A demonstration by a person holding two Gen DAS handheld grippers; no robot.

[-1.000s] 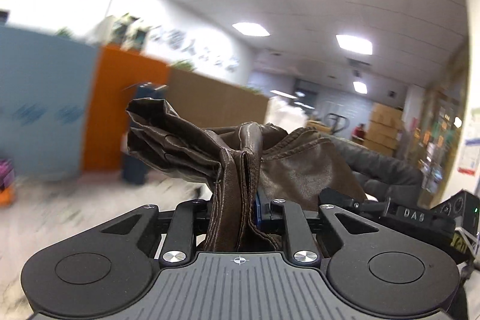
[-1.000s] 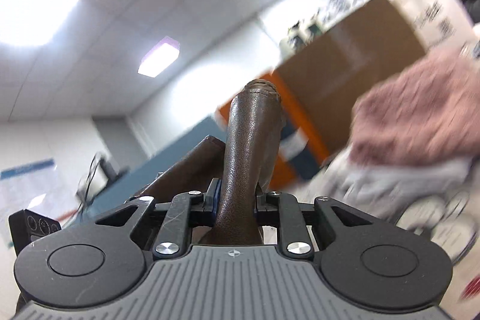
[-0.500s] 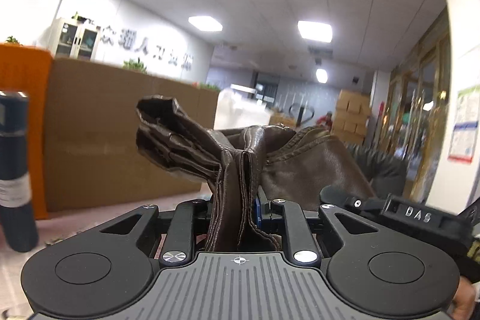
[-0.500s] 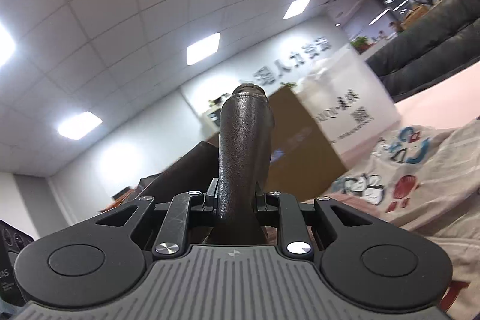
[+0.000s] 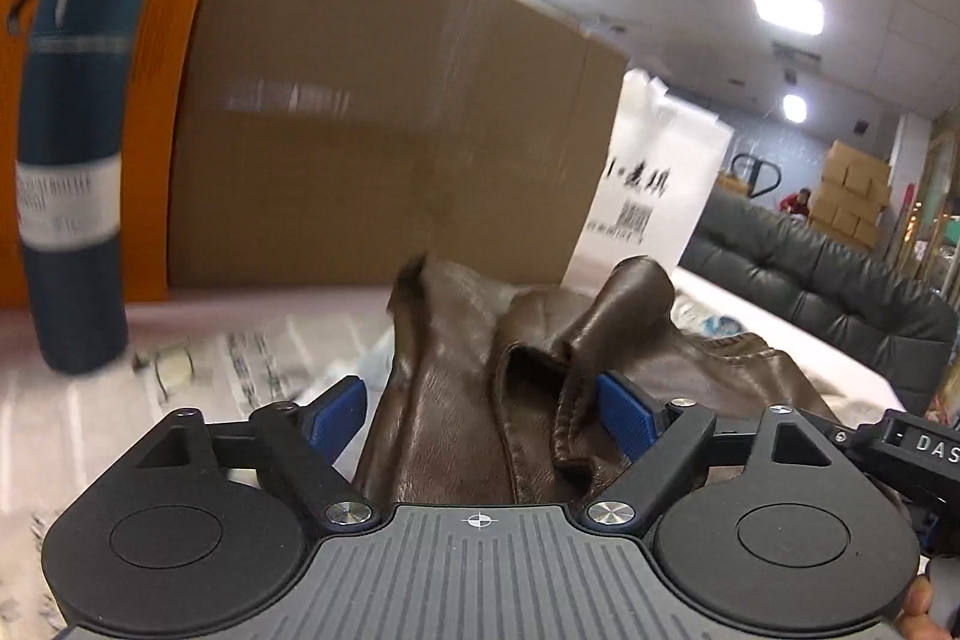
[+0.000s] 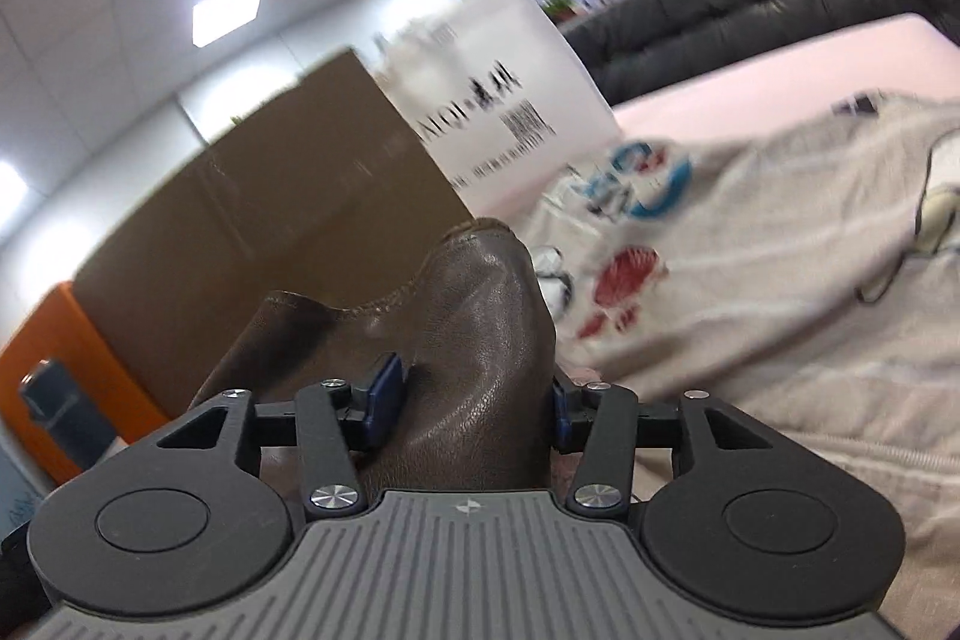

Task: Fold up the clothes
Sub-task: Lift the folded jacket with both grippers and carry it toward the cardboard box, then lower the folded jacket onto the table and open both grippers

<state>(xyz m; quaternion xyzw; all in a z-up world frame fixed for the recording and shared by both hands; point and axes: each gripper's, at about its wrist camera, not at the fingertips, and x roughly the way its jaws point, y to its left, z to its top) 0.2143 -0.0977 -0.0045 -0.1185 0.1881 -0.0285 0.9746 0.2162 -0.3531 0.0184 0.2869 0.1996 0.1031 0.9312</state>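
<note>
Both grippers have come down from facing the ceiling and let go, so their jaws now stand apart. Down low lies a pink bench (image 6: 780, 58) with a pale printed cloth (image 6: 780, 280) on it. On top sits the brown leather jacket (image 5: 480, 400). It bunches loosely between the wide left gripper (image 5: 480, 415). The right gripper (image 6: 474, 400) is partly open around a fold. A blue bottle (image 5: 72, 160) stands far left.

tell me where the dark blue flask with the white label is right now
In the left wrist view the dark blue flask stands upright at far left, before the orange panel.
</note>
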